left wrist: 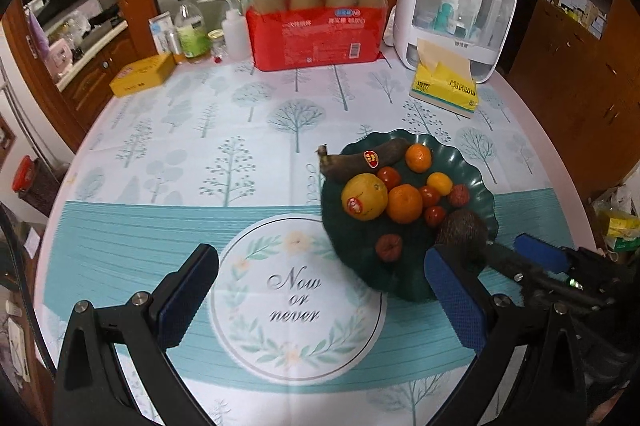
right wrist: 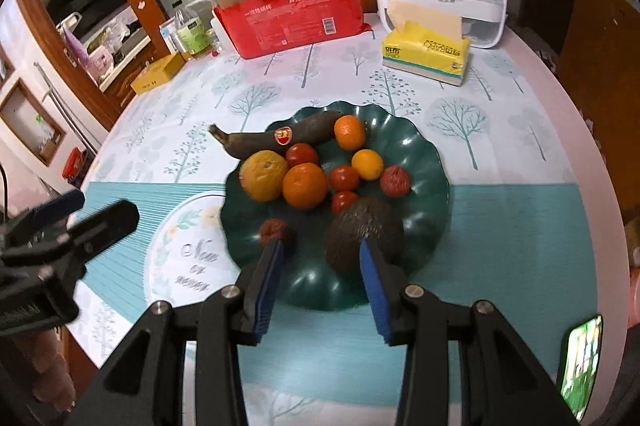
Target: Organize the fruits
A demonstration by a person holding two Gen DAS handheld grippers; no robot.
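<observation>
We judge the gathering nearly finished: every fruit lies on the dark green scalloped plate [right wrist: 424, 161], the dark pebbly avocado [right wrist: 362, 232] at its near rim. Our right gripper [right wrist: 320, 258] hovers there, jaws released around nothing; left gripper [left wrist: 320, 290] released beside the plate. Next, withdraw both.

"Now or never" in script inside the round floral emblem [left wrist: 298, 296] on the tablecloth [left wrist: 160, 153] over the desk. Red package [left wrist: 316, 33] carries white Chinese print and a barcode, too small to read. Yellow tissue pack [right wrist: 426, 53] has print, seen upside down, illegible. Banana [right wrist: 280, 135] sticker: red logo, unreadable.
</observation>
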